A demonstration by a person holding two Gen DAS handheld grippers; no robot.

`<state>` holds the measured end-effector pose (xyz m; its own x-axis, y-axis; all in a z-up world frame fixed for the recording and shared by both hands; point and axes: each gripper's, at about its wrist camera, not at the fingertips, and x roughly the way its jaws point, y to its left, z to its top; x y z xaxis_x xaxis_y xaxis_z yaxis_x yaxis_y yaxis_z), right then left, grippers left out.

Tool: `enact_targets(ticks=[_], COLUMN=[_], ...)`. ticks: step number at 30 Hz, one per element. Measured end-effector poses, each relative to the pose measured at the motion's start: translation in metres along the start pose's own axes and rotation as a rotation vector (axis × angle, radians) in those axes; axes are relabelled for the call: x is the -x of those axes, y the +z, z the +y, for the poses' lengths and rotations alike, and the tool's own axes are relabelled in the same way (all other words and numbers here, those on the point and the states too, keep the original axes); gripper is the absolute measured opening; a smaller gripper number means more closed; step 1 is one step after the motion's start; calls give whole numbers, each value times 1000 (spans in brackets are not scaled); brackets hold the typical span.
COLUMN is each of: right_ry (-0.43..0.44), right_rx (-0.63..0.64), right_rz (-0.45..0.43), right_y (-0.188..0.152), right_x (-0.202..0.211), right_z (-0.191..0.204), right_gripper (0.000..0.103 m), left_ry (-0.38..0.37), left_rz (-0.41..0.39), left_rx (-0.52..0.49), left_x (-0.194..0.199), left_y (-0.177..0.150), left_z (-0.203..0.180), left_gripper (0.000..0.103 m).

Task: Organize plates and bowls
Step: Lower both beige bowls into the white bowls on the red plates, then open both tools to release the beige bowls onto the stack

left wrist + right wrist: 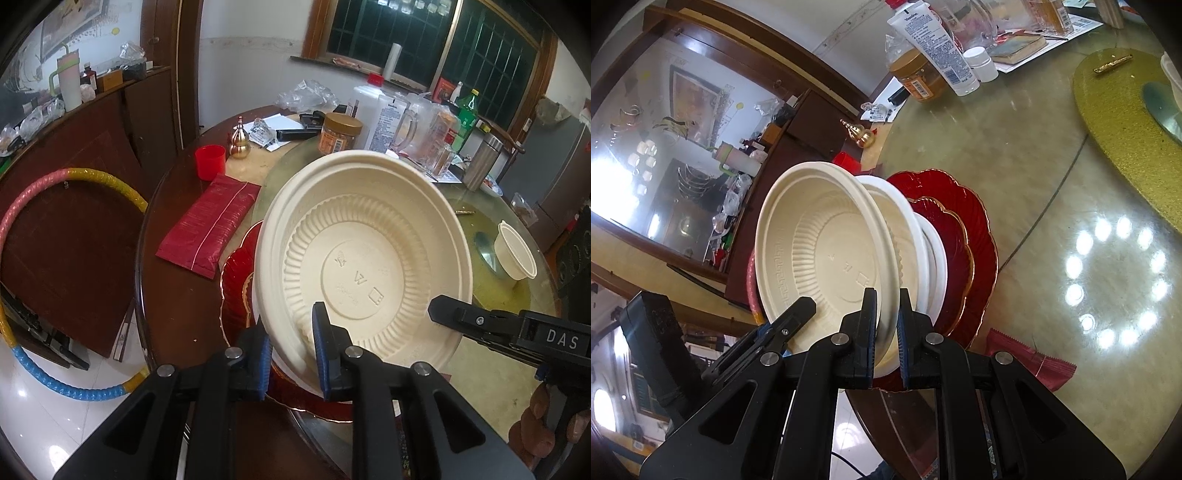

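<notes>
Cream bowl [369, 266] is light and bendy, so we pinch its thin rim with both claws, left claw [291, 354] and right claw [888, 332].

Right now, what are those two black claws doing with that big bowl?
A person is tidying dishes with a claw in each hand. Both claws pinch the rim of one big cream bowl: the left claw at its near edge, the right claw on another part of the rim. The bowl is tilted above a stack of white dishes on red plates at the table's edge. A small cream bowl sits apart, farther across the table.
</notes>
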<state>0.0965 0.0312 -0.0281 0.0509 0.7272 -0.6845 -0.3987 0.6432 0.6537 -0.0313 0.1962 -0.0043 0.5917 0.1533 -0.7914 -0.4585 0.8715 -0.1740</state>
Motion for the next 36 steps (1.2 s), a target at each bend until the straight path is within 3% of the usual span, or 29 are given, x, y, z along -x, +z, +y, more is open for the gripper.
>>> enact_targets(ticks=[8,10,11,12,15,23,25,26,27,29,31,36], right_ry=[-21,-10,-10,-13,9,31,47,50,58,75,74,63], right_rx=[55,54,58,65,59,38,24,18,9,-5,-13,-27], right_rz=[-27,-37,-44,-57,-86,-131,-150,-162,-175,-199,-212,-244], right_y=[5,7,8,8,9,11,12,12,12,13,12,10], right_x=[1,3,5,7,13,22,25,28,30,36,42,59], right_z=[2,0,0,0,-1,-4,-6,-6,-7,-7,-7,-11], right_gripper=[13,15,18,22,35,35,48,61,65,65,73,80], left_ry=[2,-2,5,10,-12,38,70,86,106,143,166,184], left_rz=[-20,-37,-42,-50,-78,-125,-159,-177,-199,-239,-265,-277], left_rx=[1,8,11,20,49,84,88,86,80,53,26,-22], left_x=[-3,-3,-3,-2,1,10,16,19,23,29,34,39], left_y=[6,7,7,8,11,13,13,13,13,12,11,12], left_z=[-1,0,1,2,5,12,11,10,9,3,-4,-20], left_gripper=[22,30,40,51,67,72,75,79,80,80,81,81])
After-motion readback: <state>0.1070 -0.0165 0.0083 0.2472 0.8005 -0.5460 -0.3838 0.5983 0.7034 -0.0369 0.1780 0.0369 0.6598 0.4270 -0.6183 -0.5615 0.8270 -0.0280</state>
